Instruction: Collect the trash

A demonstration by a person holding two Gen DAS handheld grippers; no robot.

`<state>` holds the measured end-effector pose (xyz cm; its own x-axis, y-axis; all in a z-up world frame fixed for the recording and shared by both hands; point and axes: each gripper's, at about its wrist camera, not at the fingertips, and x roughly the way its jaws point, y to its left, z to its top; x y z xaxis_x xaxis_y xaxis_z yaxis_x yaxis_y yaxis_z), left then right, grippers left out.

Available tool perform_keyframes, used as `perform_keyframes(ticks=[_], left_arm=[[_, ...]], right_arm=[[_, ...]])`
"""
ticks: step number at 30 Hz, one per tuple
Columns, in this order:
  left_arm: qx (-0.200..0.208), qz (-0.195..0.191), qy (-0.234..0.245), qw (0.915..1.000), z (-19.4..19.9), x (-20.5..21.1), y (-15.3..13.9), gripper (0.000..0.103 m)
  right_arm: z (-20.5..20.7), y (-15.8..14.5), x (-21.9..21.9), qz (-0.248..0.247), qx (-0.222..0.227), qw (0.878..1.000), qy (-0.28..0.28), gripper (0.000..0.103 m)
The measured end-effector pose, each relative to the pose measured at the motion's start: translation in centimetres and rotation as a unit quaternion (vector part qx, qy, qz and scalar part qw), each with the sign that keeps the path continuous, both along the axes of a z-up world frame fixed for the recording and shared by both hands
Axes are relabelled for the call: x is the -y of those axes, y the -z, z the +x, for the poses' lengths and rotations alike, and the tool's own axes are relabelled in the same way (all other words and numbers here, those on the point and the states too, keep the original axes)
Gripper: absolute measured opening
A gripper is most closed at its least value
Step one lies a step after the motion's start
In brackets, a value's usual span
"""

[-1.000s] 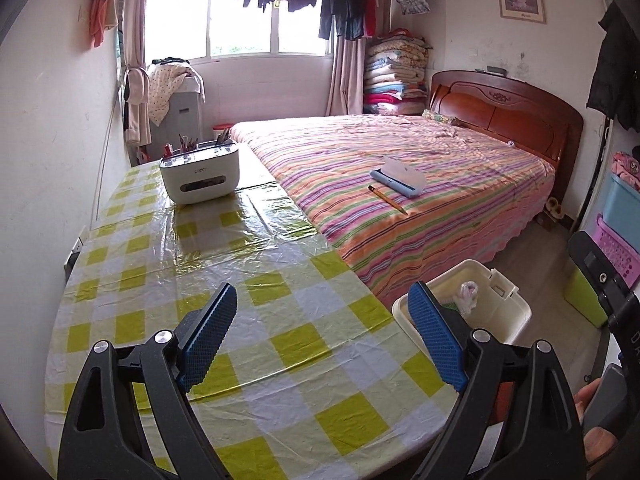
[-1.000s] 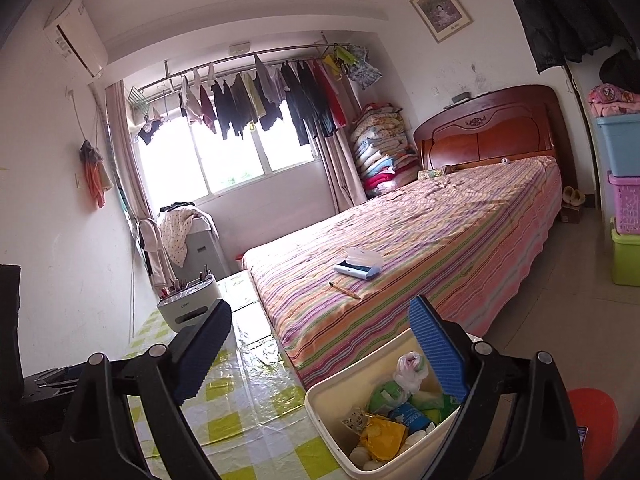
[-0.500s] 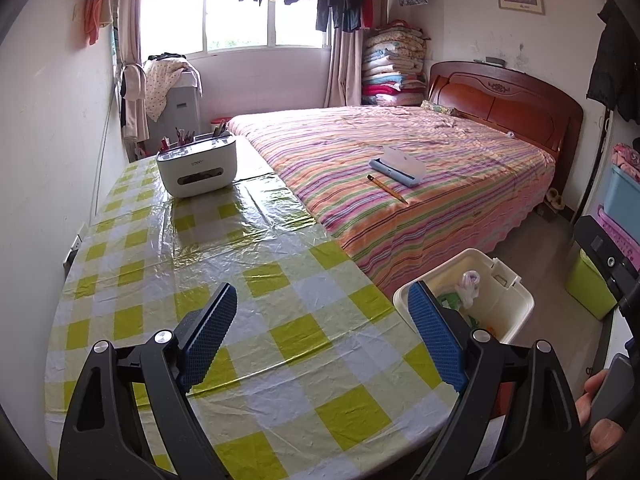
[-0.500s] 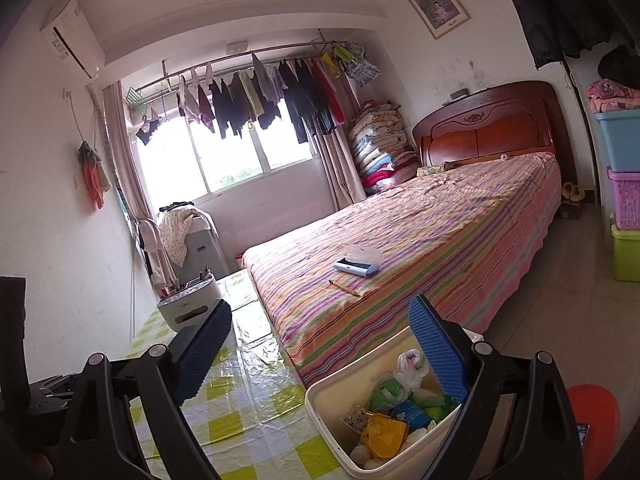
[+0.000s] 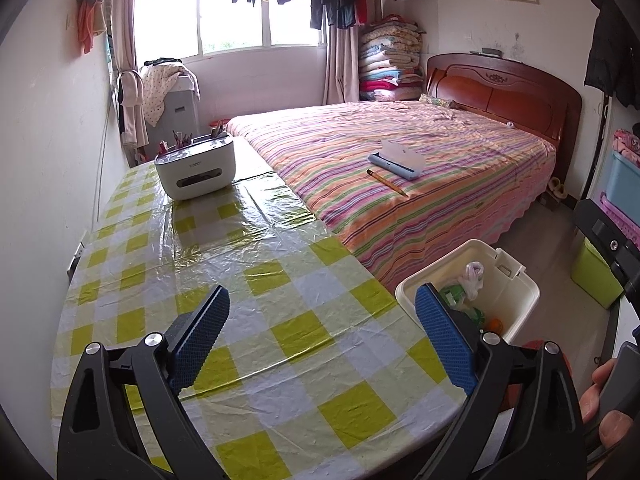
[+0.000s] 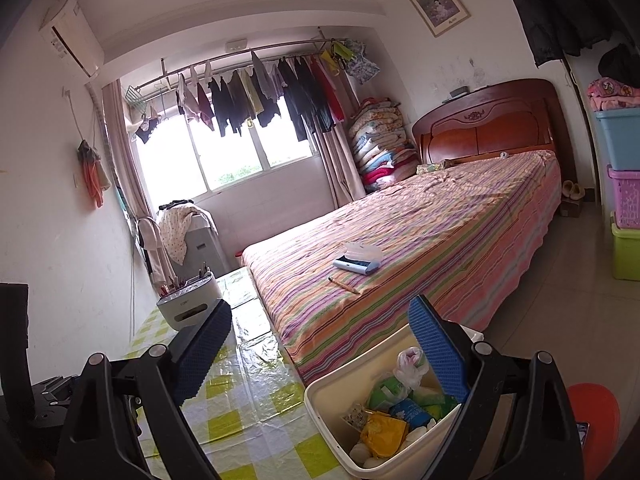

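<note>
A cream plastic bin (image 5: 516, 300) stands on the floor beside the table, between table and bed. It holds trash: a white plastic bag (image 5: 472, 276), green wrappers and an orange piece. In the right wrist view the bin (image 6: 320, 394) shows the white bag (image 6: 408, 364), green and blue packets and a yellow wrapper (image 6: 380, 430). My left gripper (image 5: 320, 344) is open and empty above the checked tablecloth (image 5: 256, 280). My right gripper (image 6: 320, 360) is open and empty, over the table edge and the bin.
A white desk organiser (image 5: 196, 170) with pens stands at the table's far end. The striped bed (image 5: 400, 152) carries a blue-white case (image 5: 398, 160) and a pencil (image 5: 386, 182). Coloured storage boxes (image 6: 624, 192) are stacked at right. A red stool (image 6: 592, 420) is near the bin.
The left wrist view has pulled back and tilted slightly, so the bin and table sit a little lower. The right gripper has barely moved. Both grippers stay open.
</note>
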<state>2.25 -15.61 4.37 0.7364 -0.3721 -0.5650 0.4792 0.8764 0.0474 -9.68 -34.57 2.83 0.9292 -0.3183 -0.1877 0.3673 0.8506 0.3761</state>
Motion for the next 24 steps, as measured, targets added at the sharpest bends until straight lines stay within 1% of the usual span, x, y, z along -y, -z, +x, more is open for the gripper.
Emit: perform_keyframes(ticks=[19,24], left_arm=[[0.028,0.035,0.005,0.999,-0.4,0.9,0.2,0.096],[0.022,0.053,0.007,0.9983,-0.2,1.3,0.3,0.096]], right_arm=[[-0.1,0.2,0.2,0.002,-0.003,1.0,0.0,0.088],[-0.1,0.2,0.2,0.003,-0.003,1.0,0.0,0.088]])
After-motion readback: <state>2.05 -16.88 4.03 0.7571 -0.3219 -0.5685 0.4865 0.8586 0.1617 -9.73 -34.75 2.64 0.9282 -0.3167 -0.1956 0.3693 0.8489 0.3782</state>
